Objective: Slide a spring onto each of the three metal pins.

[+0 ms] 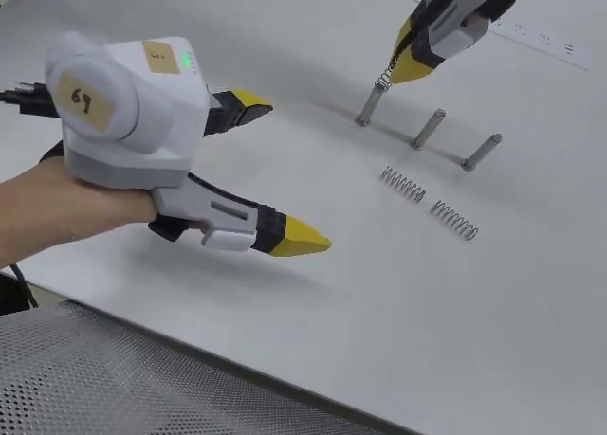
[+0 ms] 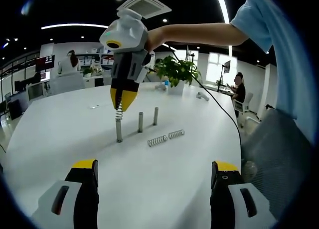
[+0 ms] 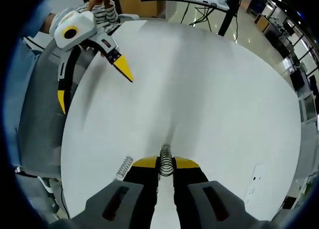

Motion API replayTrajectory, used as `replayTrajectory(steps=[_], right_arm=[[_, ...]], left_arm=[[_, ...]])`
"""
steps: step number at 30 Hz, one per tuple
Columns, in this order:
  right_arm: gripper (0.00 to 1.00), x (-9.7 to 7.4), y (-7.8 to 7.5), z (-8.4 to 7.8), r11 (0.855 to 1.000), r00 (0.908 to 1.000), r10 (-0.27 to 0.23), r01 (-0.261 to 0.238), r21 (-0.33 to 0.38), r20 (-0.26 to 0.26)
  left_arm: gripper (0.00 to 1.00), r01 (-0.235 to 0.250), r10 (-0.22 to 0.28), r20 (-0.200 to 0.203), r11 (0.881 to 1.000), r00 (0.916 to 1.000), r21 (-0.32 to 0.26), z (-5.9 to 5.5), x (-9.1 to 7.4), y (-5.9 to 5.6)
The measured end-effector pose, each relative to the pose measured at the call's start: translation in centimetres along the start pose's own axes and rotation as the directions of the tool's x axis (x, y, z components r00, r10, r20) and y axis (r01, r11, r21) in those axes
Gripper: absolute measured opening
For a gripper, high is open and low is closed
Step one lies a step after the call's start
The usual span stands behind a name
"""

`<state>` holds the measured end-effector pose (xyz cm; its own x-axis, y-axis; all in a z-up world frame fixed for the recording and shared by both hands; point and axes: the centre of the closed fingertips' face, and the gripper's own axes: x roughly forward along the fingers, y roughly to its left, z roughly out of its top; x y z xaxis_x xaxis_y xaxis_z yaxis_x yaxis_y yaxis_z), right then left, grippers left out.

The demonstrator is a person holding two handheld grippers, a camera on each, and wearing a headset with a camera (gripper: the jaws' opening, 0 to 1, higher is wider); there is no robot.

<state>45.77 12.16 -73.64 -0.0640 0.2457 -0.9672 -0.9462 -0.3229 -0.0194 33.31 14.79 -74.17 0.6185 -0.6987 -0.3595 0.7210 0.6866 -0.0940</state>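
While the head view's right gripper point(image 1: 410, 70) is clenching a spring point(image 1: 384, 78) atop the end pin point(image 1: 370, 105), the left gripper point(image 1: 281, 168) is hovering wide open. The left gripper view is showing two spare springs point(image 2: 158, 140) lying beside the other pins point(image 2: 140, 122); the right gripper view, jaws pinching that spring.

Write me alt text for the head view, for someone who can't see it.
The right gripper, shut on a spring, holds it at the top of the leftmost pin of three upright on a white table. Two more springs lie beside the other two pins; the left gripper hovers open in the foreground.
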Motion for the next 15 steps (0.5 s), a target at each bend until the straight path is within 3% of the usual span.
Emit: replayTrajectory(steps=[13, 15], right_arm=[[0.08, 1.5, -0.3, -0.4, 1.0, 0.9997, 0.014, -0.014, -0.005, -0.019], [0.08, 1.3, -0.5, 0.1, 1.0, 0.9999, 0.013, -0.013, 0.0, -0.004]], left_arm=[[0.89, -0.004, 0.004, -0.004, 1.0, 1.0, -0.01, -0.1, -0.1, 0.1], [0.9, -0.005, 0.005, -0.004, 1.0, 1.0, -0.01, -0.1, -0.1, 0.1]])
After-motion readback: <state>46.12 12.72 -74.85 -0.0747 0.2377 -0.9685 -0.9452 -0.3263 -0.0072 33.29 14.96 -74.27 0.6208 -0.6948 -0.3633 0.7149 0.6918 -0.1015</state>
